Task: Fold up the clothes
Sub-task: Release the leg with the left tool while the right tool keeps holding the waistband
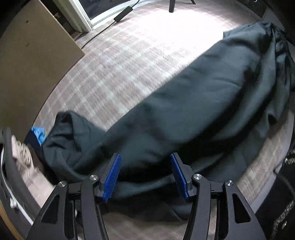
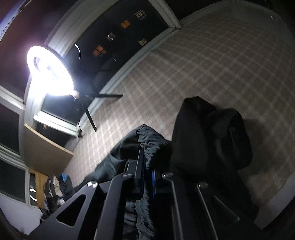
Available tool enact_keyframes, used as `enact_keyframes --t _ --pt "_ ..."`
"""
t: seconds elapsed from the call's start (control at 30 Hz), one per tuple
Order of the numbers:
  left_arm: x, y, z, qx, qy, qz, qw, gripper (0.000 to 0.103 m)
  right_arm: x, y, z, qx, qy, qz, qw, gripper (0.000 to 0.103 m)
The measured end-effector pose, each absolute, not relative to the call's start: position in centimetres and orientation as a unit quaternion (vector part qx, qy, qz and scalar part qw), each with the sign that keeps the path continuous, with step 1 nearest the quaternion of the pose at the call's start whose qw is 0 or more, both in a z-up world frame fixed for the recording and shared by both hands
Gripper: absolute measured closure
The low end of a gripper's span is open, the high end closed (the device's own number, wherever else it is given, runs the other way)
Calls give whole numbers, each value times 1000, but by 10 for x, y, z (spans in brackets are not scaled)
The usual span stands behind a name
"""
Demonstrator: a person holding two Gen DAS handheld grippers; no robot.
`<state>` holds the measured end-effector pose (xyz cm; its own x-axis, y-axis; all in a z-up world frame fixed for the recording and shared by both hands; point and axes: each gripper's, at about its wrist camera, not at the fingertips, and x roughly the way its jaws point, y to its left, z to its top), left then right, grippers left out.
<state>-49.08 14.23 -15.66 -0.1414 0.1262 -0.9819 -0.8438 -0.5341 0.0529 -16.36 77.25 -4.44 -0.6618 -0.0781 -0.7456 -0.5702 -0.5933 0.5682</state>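
Note:
A dark green-black garment (image 1: 193, 103) lies stretched across the plaid surface (image 1: 129, 55), from lower left to upper right. My left gripper (image 1: 145, 166) is open, its blue pads (image 1: 112, 175) on either side of the garment's near edge, with cloth lying between the jaws. In the right wrist view my right gripper (image 2: 147, 166) is shut on a bunched edge of the dark garment (image 2: 153, 144), which drapes over the fingers. A dark hood-like fold (image 2: 212, 134) stands up just right of it.
A brown board (image 1: 33, 61) borders the surface at left. A pile of other clothes, with a blue piece (image 1: 38, 133), lies at lower left. A bright ring light (image 2: 49, 72) on a tripod (image 2: 92, 103) stands by the window (image 2: 118, 29). A cable (image 1: 118, 16) runs along the far edge.

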Motion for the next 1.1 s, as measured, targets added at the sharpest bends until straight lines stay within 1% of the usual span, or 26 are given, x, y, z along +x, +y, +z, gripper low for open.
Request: enact_keyframes --t 0.1,0.23,0.27,0.3,0.33,0.37,0.4,0.43,0.53,0.63,0.8,0.87,0.93,0.97,1.0,1.03,1.07,1.1 --pt "-510 155 -162 -546 324 678 371 48 -173 769 -53 -396 421 803 146 98" --pt "-526 168 -188 -564 358 650 362 47 -190 768 -57 -409 411 802 139 98" --pt "-526 170 -195 -571 364 642 360 51 -193 768 -56 -412 408 803 137 98" --pt "-525 171 -201 -576 367 636 359 61 -197 766 -54 -414 404 804 136 98" --pt "-524 170 -202 -577 361 637 362 69 -201 765 -52 -416 399 806 134 98" --pt "-522 170 -199 -575 349 643 368 97 -203 764 -49 -417 394 808 134 97" --pt "-521 168 -195 -573 339 650 366 101 -206 763 -46 -418 388 811 133 98" --pt "-519 166 -192 -573 332 656 363 102 -207 762 -42 -415 384 814 133 98" --pt "-519 150 -171 -567 296 688 342 102 -212 760 -30 -409 372 823 133 98" --pt "-529 127 -136 -553 252 730 313 103 -218 763 -20 -397 370 830 127 98" --pt "-573 98 -81 -509 229 796 234 103 -248 774 -12 -388 362 839 119 98" --pt "-593 98 -77 -513 198 800 240 103 -271 781 -17 -392 358 839 117 98" --pt "-602 105 -85 -536 171 779 278 98 -292 786 -24 -402 359 835 110 98" --pt "-599 113 -94 -545 178 766 291 97 -299 786 -30 -412 359 832 102 98" --pt "-593 124 -104 -551 201 753 297 92 -302 784 -35 -420 352 830 101 98" --pt "-584 134 -114 -555 222 740 308 89 -304 781 -40 -429 346 828 101 97" --pt "-572 143 -124 -557 240 727 322 82 -303 782 -47 -438 348 823 102 97" --pt "-561 151 -133 -560 254 714 336 79 -302 782 -54 -447 350 817 102 97"
